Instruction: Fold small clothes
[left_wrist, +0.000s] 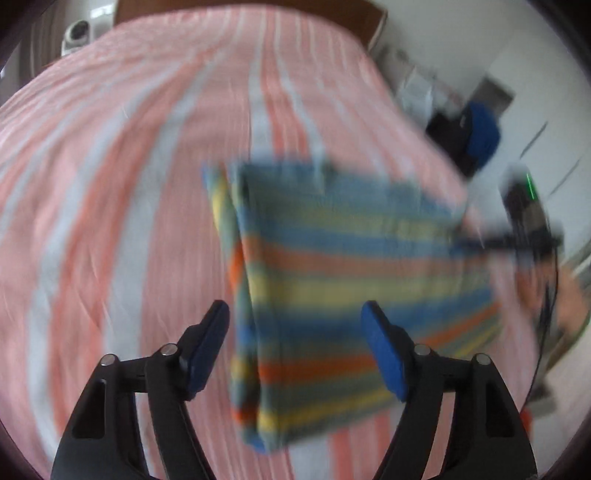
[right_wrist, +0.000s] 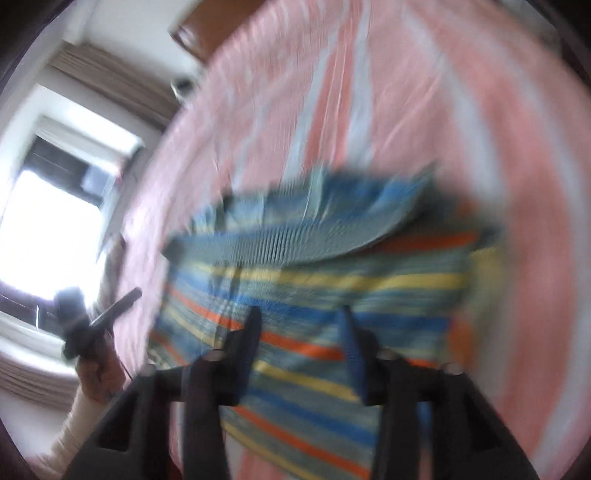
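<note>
A small garment (left_wrist: 332, 258) striped in blue, yellow and orange lies folded into a rough rectangle on the pink-and-white striped bed sheet (left_wrist: 110, 184). Both views are blurred. My left gripper (left_wrist: 295, 308) hovers over the garment's near left part, its blue pads (left_wrist: 207, 354) spread wide and not pressing the cloth. In the right wrist view, my right gripper (right_wrist: 300, 312) stands open just above the garment (right_wrist: 332, 266), whose top edge is folded over; cloth shows between its fingers, unpinched. The right gripper (left_wrist: 517, 240) appears at the garment's right edge, and the left gripper (right_wrist: 92, 325) at its left.
The bed (right_wrist: 517, 184) fills both views, with a brown headboard (left_wrist: 258, 5) at its far end. A white device (left_wrist: 75, 35) stands beyond the bed's far left corner. A dark and blue bundle (left_wrist: 476, 136) sits on the floor to the right. A bright window (right_wrist: 44, 221) is at left.
</note>
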